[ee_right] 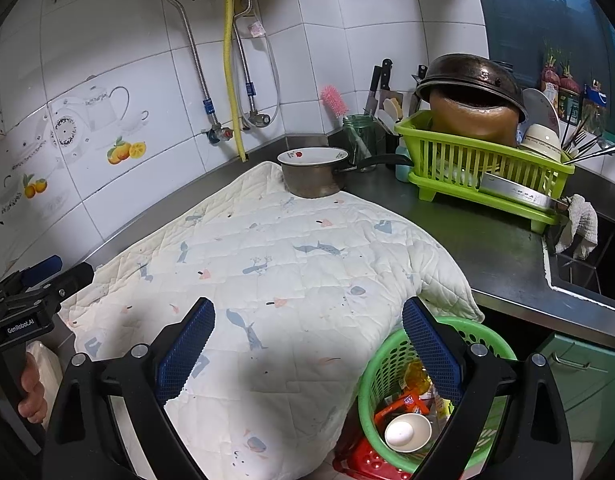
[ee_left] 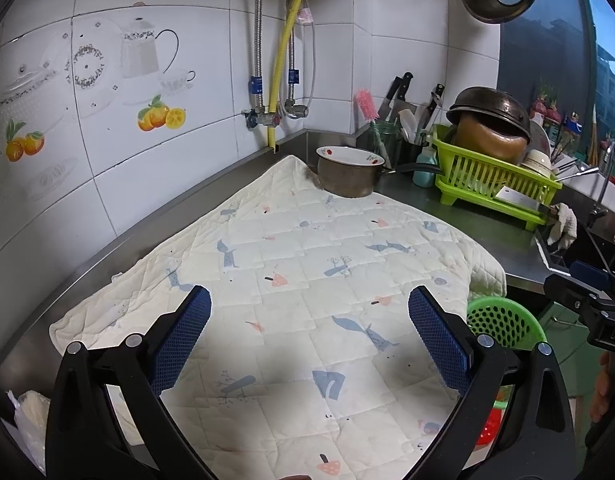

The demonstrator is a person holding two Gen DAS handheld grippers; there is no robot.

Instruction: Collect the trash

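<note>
Both tools idle; your left gripper (ee_left: pixel 309 336) has jaws spread wide w/ nothing between them, hovering over the quilted mat (ee_left: pixel 291 264); right gripper (ee_right: pixel 307 346) likewise spread and empty, at the mat's near-right edge above the green basket (ee_right: pixel 371 360). Trash is in that basket, which sits below the counter edge: a white cup (ee_right: pixel 407 432), orange wrappers (ee_right: pixel 403 402), a yellowish crumpled piece (ee_right: pixel 415 372); the mat itself shows no loose trash from either view, so collection looks mostly done, imo. If you're still hunting, scan the mat's far side near the pot (ee_right: pixel 311 178) w/ plate on top and the bare steel counter (ee_right: pixel 487 236) by the dish rack (ee_right: pixel 479 160); can't tell if the white bag (ee_left: pixel 27 424) at lower left counts as trash. For any pick: keep jaws wide on approach; come down steep so pads don't snag the quilting; pinch only the item, not fabric; release low over the basket so light wrappers don't drift.
</note>
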